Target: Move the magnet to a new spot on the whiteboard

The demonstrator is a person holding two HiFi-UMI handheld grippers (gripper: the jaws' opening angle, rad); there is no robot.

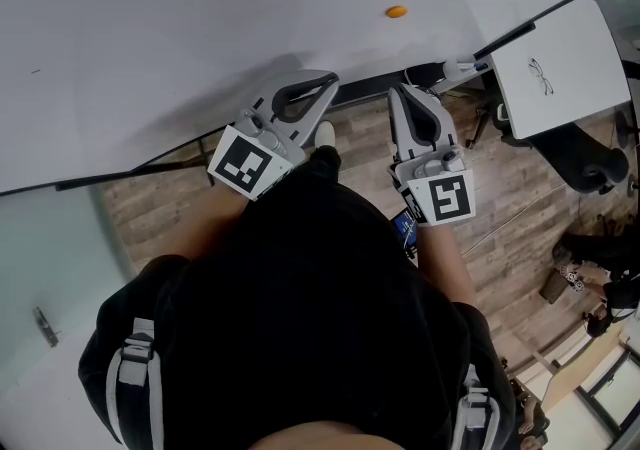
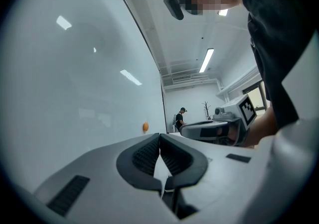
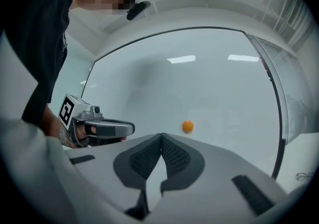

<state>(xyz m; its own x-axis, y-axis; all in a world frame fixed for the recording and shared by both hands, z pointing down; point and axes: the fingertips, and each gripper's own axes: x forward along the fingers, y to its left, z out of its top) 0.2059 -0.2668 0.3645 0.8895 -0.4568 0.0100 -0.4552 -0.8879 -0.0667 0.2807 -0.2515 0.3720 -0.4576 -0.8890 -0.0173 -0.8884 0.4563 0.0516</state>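
Magnet [image 1: 397,11]: small, round and orange. It is stuck on the whiteboard [image 1: 200,28], ahead of both grippers and well apart from them, with bare board on every side.
Whiteboard: large and glossy. It fills the left of the left gripper view and most of the right gripper view, and I can make out no other marker or magnet on it.
Left gripper [image 1: 330,78]: clenched on nothing, its ribbed pads meeting at the tips. It is held low in front of the person, and the magnet [image 2: 145,127] lies beyond and to the left of its jaw line.
Right gripper [image 1: 400,90]: also closed and empty, held beside the left one. Its nose points almost at the magnet [image 3: 187,126], which sits just right of the jaw line and a little above the tips.
Step in hand: probably the reach, as nothing is held yet and the magnet is untouched.
Which gripper: the right one looks the better choice, being nearer and already roughly lined up.
Approach: spread the jaws before arriving, then come in square to the board so that one pad passes each side of the disc.
Grasp: close on the rim, not the face. The disc is low and probably slick.
Removal: tilting or sliding it off should need less pull than a straight tug.
Risk: tips scraping the board, or the disc squirting out of a shallow pinch.
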